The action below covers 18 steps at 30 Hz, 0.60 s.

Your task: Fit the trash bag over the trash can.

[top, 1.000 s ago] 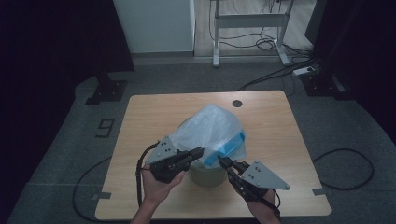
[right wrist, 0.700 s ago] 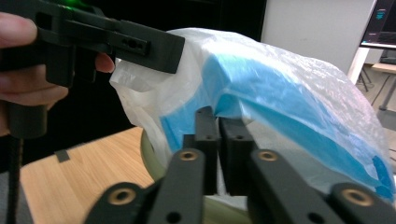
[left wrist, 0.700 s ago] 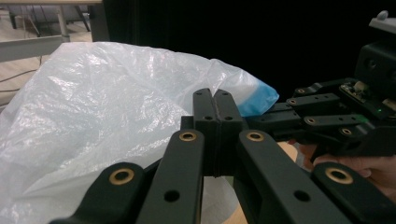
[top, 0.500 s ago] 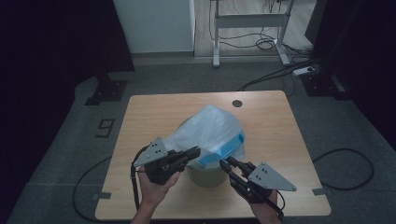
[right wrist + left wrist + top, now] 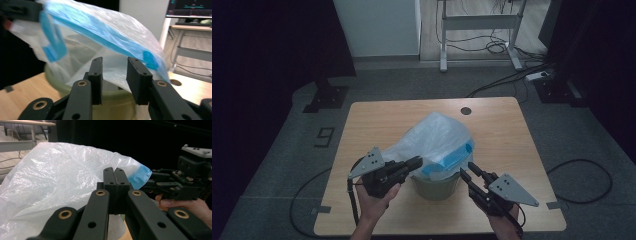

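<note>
A translucent white plastic bag point(image 5: 437, 137) with a blue drawstring band point(image 5: 451, 160) billows up out of a small green bin point(image 5: 436, 185) that stands near the front middle of the wooden counter point(image 5: 507, 135). The left gripper point(image 5: 414, 162) reaches in from the bin's left, its fingers point(image 5: 115, 178) pressed together against the bag's edge; whether film is pinched between them cannot be told. The right gripper point(image 5: 466, 171), just right of the bin, has just been opening: its fingers point(image 5: 96, 72) stand parted, nothing between them.
</note>
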Motion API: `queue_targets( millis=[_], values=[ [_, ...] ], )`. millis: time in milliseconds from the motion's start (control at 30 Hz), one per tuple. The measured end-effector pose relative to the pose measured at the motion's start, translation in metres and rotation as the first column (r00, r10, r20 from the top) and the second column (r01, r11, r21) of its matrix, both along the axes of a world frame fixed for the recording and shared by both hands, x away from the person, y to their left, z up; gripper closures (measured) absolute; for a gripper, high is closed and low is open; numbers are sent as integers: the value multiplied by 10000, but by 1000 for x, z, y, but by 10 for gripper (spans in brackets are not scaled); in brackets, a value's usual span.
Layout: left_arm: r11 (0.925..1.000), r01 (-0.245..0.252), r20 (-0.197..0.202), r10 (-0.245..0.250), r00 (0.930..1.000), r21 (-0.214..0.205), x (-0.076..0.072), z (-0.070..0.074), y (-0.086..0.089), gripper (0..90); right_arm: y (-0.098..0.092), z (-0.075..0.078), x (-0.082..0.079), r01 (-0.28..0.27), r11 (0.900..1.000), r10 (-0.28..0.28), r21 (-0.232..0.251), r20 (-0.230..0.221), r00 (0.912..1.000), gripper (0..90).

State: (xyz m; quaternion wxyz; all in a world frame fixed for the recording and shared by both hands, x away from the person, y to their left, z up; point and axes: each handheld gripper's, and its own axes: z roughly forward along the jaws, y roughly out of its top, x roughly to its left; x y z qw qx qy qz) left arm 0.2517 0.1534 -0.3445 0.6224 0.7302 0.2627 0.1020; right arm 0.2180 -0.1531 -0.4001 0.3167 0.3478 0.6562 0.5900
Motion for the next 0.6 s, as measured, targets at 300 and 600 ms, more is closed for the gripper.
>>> queue_targets(
  millis=[300, 600],
  values=[
    [9997, -1, 15, 1, 10000, -244, -1, 4, 5, 900, -2, -5, 22, 786, 9956, -789, -506, -45, 9969, 597],
    [9965, 82, -107, -91, 9999, -835, 0, 8, 12, 900, 11, -6, 39, 1189, 9870, -1164, -1080, 289, 9928, 588]
  ],
)
